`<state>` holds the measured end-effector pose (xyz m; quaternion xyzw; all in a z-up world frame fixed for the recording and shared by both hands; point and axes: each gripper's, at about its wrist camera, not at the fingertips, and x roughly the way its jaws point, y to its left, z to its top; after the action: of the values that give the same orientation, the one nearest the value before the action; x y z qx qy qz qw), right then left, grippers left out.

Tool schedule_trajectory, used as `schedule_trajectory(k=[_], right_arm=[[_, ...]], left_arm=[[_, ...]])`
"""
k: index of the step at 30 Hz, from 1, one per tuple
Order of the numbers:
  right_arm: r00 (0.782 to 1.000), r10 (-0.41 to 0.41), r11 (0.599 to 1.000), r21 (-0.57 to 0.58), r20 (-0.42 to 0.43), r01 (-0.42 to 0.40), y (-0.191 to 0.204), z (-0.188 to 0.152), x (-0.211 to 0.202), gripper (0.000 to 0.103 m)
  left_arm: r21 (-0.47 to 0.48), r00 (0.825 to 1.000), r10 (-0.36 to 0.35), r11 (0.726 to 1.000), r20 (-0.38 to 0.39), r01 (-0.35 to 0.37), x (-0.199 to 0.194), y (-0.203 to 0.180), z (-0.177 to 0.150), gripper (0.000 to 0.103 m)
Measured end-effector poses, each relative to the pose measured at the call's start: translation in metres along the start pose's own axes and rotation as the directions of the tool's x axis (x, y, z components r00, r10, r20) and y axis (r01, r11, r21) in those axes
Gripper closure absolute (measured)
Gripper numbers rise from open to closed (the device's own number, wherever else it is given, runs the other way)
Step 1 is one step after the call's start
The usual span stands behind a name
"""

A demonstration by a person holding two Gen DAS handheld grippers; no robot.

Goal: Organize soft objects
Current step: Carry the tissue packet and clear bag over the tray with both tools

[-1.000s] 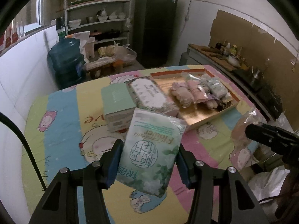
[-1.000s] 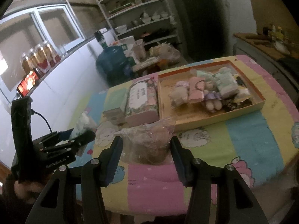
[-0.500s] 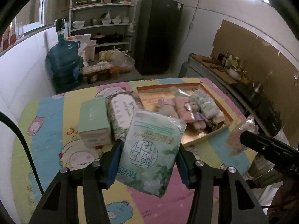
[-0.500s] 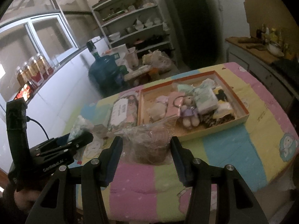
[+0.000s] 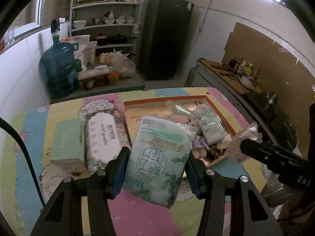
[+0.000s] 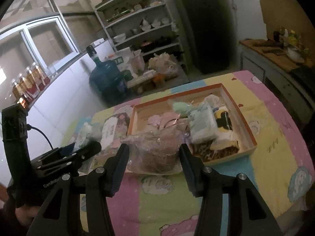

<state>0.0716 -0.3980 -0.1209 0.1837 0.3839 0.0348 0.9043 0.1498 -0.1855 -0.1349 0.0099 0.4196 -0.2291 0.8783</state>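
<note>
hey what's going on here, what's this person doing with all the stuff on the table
A person is tidying soft things on a table with a gripper in each hand. The left gripper is clamped on a green tissue pack, held above the table. The right gripper grips a clear bag with something brown inside. Ahead sits an orange-rimmed tray already holding small plush toys and packs. A floral wipes pack and a pale green box lie beside the tray.

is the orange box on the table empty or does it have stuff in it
Partly filled: the orange box holds soft packets and plush items along its near side; its far part shows bare bottom.
</note>
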Motion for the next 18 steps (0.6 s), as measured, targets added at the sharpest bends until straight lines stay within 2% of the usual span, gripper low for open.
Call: schedule_trajectory(k=[8, 18], right_arm=[[0.999, 0.034, 0.999, -0.015, -0.03, -0.034, -0.026, 0.024, 0.021, 0.049], [0.997, 0.075, 0.994, -0.074, -0.026, -0.077, -0.057, 0.074, 0.054, 0.049]], left_arm=[[-0.028, 1.0, 0.024, 0.999, -0.013, -0.024, 0.027, -0.018, 0.015, 0.049], [-0.069, 0.998, 0.065, 0.996, 0.009, -0.064, 0.063, -0.034, 0.042, 0.049]])
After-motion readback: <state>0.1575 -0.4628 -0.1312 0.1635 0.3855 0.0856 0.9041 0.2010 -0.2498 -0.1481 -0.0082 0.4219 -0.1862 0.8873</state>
